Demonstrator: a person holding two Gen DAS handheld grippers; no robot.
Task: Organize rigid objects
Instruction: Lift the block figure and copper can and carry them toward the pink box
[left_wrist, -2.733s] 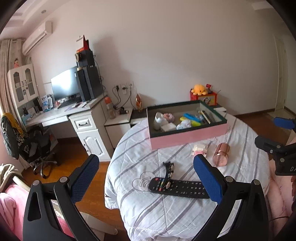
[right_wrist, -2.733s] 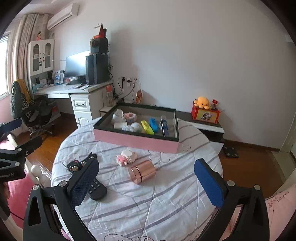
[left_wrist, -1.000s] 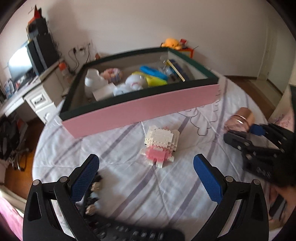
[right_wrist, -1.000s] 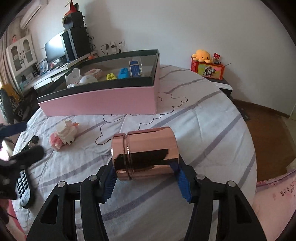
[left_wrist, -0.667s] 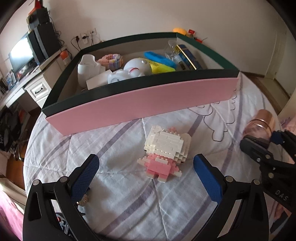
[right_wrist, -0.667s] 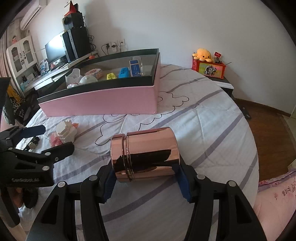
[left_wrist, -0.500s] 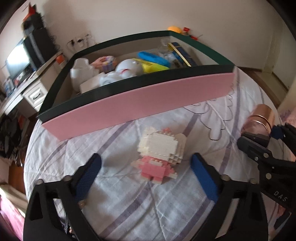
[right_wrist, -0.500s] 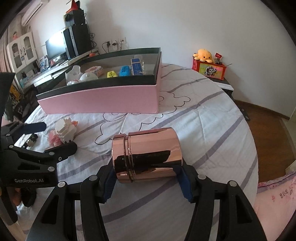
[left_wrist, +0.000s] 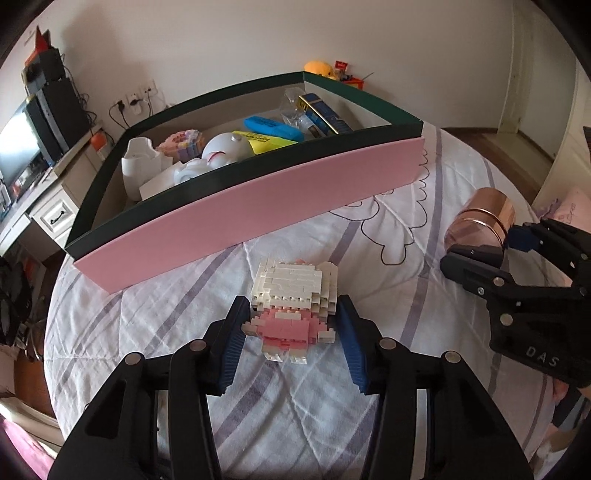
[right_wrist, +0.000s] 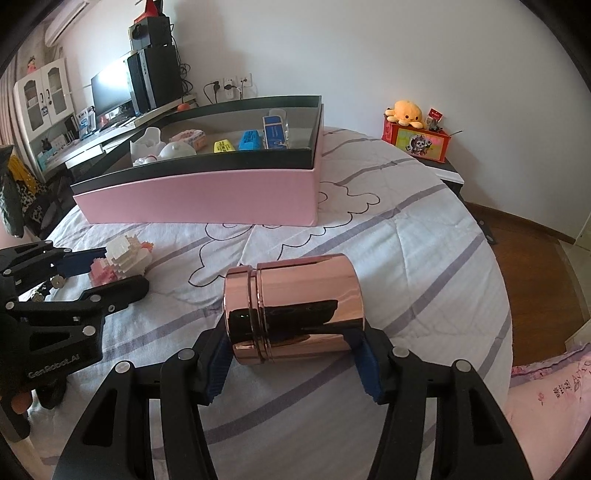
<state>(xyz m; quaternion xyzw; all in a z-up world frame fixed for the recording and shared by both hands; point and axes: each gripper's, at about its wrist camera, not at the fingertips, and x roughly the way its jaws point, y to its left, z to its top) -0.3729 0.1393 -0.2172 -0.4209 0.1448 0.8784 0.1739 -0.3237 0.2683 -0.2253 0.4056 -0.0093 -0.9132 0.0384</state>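
While lying near the pink box (left_wrist: 258, 218), brick figure (left_wrist: 293, 291) pinched by left gripper (left_wrist: 291, 341); farther right, copper canister (right_wrist: 293, 312) clamped sideways by right gripper (right_wrist: 295, 363).

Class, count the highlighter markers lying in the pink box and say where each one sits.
2. The blue highlighter lies toward the back of the pink box; the yellow highlighter lies just in front of it, beside the white round toy. Others may be hidden behind the front wall.

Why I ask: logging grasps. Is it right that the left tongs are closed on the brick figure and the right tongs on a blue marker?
Not the marker. The right tongs grip a copper canister, per the right wrist view. The left tongs do close on the brick figure.
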